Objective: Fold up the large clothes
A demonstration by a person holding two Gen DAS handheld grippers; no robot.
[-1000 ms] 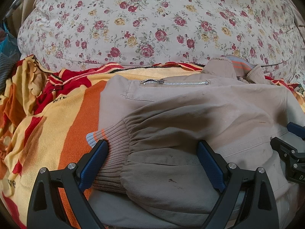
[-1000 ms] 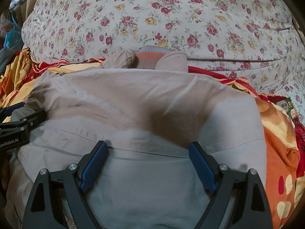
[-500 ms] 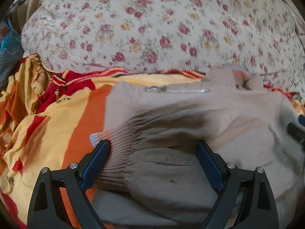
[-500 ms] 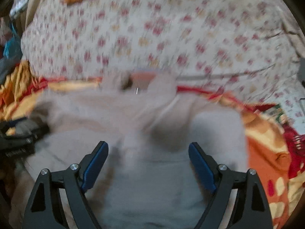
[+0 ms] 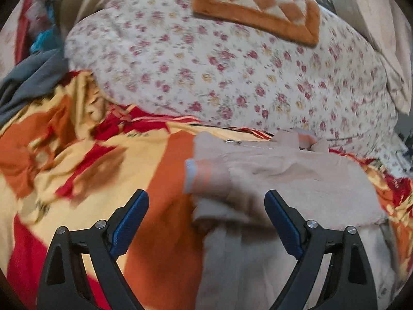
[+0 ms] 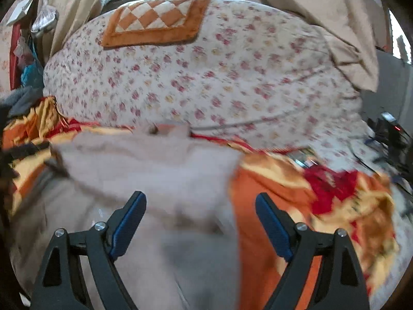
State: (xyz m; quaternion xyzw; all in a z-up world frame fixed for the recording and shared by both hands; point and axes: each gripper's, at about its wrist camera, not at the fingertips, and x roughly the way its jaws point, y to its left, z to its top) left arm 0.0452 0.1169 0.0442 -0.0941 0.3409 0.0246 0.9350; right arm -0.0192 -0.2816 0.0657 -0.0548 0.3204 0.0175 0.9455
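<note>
A beige jacket (image 5: 296, 180) lies folded on an orange, yellow and red bedspread (image 5: 85, 170). Its sleeve lies across the body, and the ribbed cuff (image 5: 204, 175) with blue and orange stripes points left. My left gripper (image 5: 206, 222) hangs open above the jacket's left edge and holds nothing. In the right wrist view the jacket (image 6: 155, 170) is blurred. My right gripper (image 6: 201, 219) hovers open over its right edge, where cloth meets the bedspread (image 6: 271, 188). The left gripper's black frame (image 6: 23, 152) shows at the far left of that view.
A big floral quilt (image 5: 219, 72) is heaped behind the jacket, with an orange checked cushion (image 5: 258, 7) on top. Grey cloth (image 5: 28, 82) lies at the far left. Beige curtains (image 6: 322, 13) and a window stand beyond. Dark cables and devices (image 6: 389, 134) sit at the right.
Both grippers have lifted and drawn back from the jacket, which looks smaller now. The left has swung left, the right swung right. Both stay open and empty.
</note>
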